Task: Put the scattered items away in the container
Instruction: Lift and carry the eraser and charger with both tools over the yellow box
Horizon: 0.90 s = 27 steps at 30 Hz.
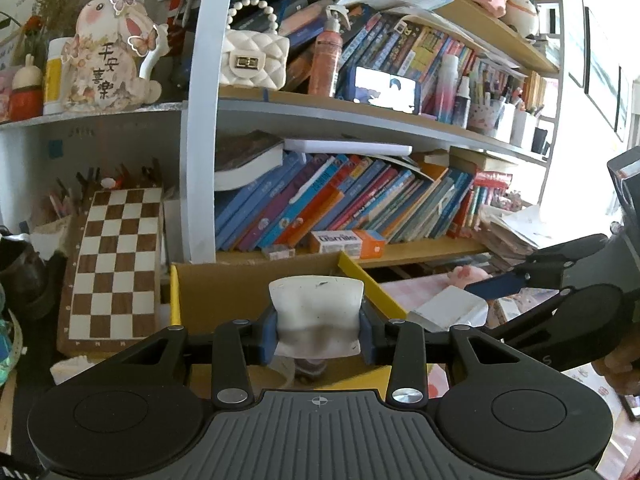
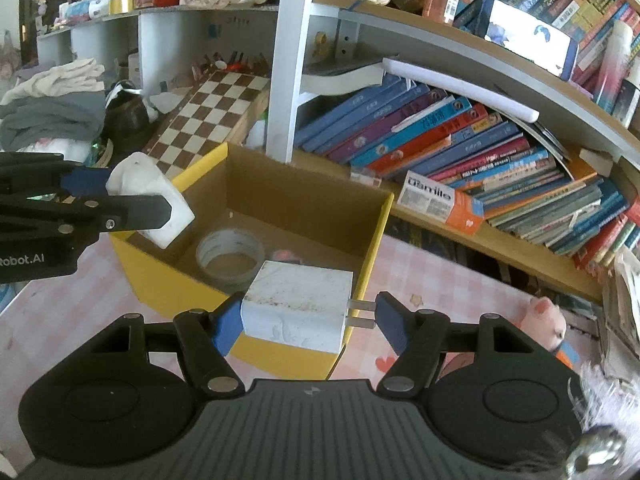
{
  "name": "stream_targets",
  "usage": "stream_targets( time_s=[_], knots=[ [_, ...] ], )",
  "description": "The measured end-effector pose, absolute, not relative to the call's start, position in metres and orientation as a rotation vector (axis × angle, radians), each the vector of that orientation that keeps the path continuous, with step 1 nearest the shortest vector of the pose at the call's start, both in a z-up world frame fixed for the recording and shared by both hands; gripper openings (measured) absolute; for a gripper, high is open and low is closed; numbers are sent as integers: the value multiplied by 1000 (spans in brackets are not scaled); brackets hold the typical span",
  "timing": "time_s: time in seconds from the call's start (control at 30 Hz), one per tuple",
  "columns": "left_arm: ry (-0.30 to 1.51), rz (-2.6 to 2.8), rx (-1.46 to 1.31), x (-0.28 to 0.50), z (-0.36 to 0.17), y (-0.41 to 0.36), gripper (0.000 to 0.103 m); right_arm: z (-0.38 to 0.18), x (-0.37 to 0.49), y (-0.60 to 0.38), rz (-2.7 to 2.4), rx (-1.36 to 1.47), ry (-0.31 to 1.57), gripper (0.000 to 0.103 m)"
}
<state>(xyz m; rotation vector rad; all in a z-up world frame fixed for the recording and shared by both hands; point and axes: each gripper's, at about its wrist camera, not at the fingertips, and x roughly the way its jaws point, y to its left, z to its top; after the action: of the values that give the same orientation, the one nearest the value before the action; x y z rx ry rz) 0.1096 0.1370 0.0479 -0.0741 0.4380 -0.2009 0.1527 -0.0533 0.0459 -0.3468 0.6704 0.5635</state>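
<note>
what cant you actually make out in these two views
- Left wrist view: the yellow box interior, hidden behind the white object in the left gripper.
- Right wrist view: the box floor behind the white charger in the right gripper; the pink item beside the tape roll is too small to identify.

A tall bookshelf (image 1: 360,120) with white uprights and wooden boards fills the background, packed with leaning books (image 1: 340,204). A chessboard (image 1: 114,264) leans in the left compartment. On the upper shelf stand a rabbit figure (image 1: 108,52) and a cream quilted bag (image 1: 254,56). The table wears a pink checked cloth (image 2: 72,300). Strong daylight enters from the right.
</note>
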Motion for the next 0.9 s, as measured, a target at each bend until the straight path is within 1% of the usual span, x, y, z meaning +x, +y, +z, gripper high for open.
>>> stream_targets(
  time_s=[0.5,0.9],
  knots=[
    [535,-193,2,155,27,143,38,37,204,-25,620,-415,668,68],
    [606,-157,-14,182,6,153,38,12,230,-1,676,-464,726,68]
  ],
)
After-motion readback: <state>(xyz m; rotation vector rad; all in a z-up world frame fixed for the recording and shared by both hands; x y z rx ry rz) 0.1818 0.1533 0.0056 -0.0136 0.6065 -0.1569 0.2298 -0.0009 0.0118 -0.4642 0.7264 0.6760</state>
